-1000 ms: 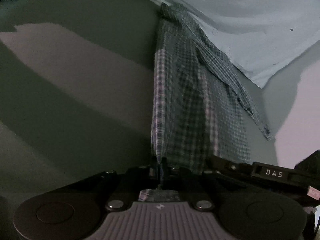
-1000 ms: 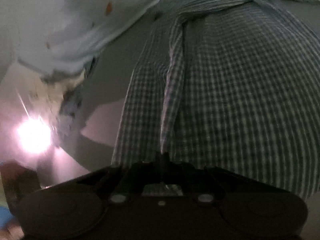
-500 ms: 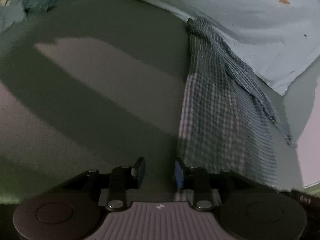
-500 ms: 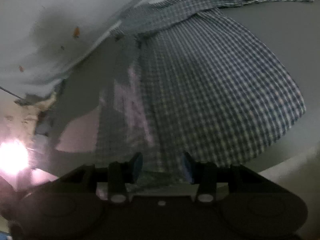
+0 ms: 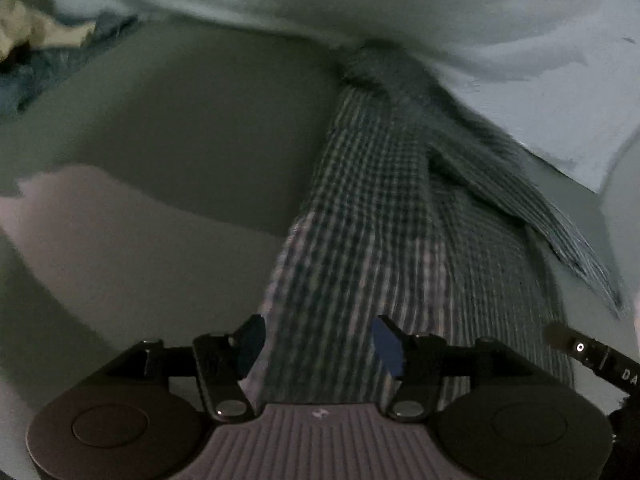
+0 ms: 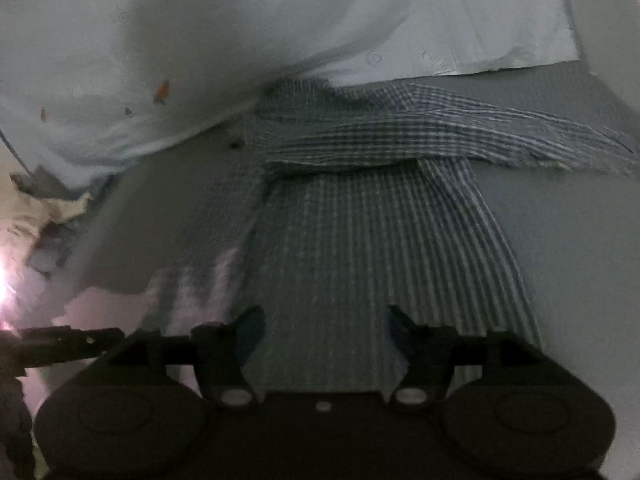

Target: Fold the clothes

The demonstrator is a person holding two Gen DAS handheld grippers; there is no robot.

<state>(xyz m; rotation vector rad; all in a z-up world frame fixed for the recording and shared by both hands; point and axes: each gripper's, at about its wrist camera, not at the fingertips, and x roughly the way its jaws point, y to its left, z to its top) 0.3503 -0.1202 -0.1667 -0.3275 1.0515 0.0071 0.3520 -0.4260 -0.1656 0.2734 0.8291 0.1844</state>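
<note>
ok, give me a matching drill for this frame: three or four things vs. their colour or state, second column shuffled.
Things:
1. shirt
2. sheet
3. left gripper
4. sleeve

States:
a. pale blue, small orange prints
b. open, over the shirt's near edge
c. checked, lying flat on the grey surface
d. folded across the shirt's top

Pairs: 1-c, 2-a, 3-b, 4-d
</note>
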